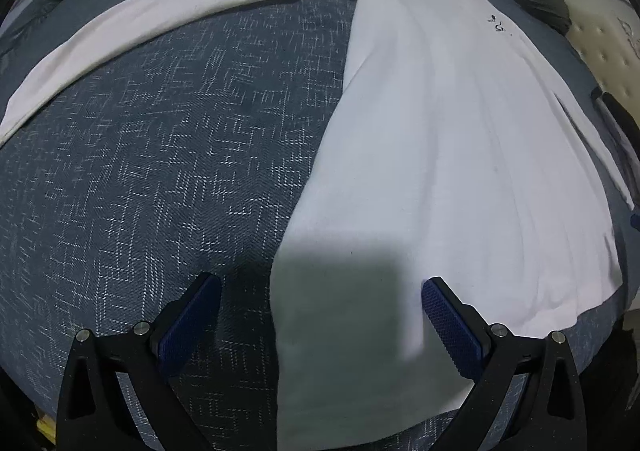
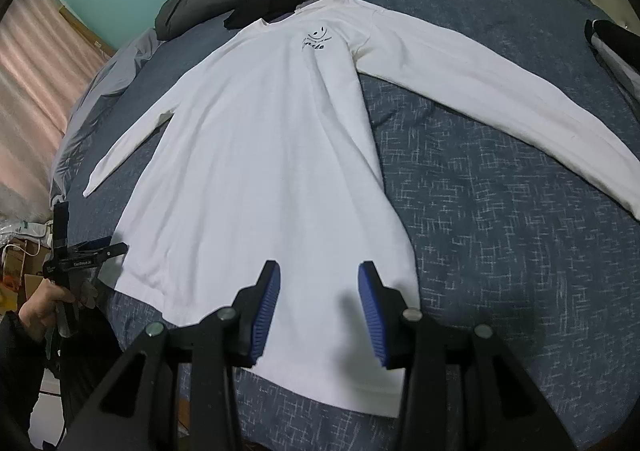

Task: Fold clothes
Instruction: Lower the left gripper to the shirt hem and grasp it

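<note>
White shirt (image 2: pixel 260 171) flat on the bed (image 2: pixel 500 231).
Its chest print (image 2: pixel 318 39) is too blurred to read; my left gripper (image 1: pixel 320 283) and right gripper (image 2: pixel 318 271) gape wide, empty.

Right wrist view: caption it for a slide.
Open right claw above the hem of a white long-sleeve shirt spread flat on a blue bedspread.

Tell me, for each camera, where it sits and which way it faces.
Left wrist: on the left hand-held gripper, open above the white shirt hem's left corner, facing the collar; own fingers show.
Right wrist: on the right hand-held gripper, open over the hem's right part; also shows the person's left hand.
Shared: shirt, blue bedcover.
</note>
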Motion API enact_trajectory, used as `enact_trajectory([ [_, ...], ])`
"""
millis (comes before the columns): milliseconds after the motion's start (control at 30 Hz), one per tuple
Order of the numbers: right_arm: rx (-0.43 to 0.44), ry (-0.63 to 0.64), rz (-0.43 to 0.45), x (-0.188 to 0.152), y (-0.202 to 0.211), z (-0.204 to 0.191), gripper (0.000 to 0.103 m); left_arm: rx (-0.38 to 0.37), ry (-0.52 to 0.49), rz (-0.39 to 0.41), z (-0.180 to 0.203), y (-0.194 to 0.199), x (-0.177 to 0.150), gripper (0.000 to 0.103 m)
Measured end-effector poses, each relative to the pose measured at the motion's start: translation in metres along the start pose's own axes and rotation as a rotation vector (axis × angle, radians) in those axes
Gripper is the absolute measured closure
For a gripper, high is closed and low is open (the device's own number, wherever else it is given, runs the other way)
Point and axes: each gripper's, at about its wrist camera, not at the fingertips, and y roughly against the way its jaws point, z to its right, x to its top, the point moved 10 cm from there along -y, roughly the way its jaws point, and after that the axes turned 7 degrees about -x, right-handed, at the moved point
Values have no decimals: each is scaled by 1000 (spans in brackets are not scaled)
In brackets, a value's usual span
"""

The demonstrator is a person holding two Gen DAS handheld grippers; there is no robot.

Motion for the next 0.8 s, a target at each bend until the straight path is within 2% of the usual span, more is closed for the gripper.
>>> enact_trajectory([
  [300,10,-9,0,0,-1,-1,62,-23,0,-18,-2,1,-3,1],
  [800,10,-13,10,2,6,-4,62,26,-53,-34,-2,6,-7,1],
])
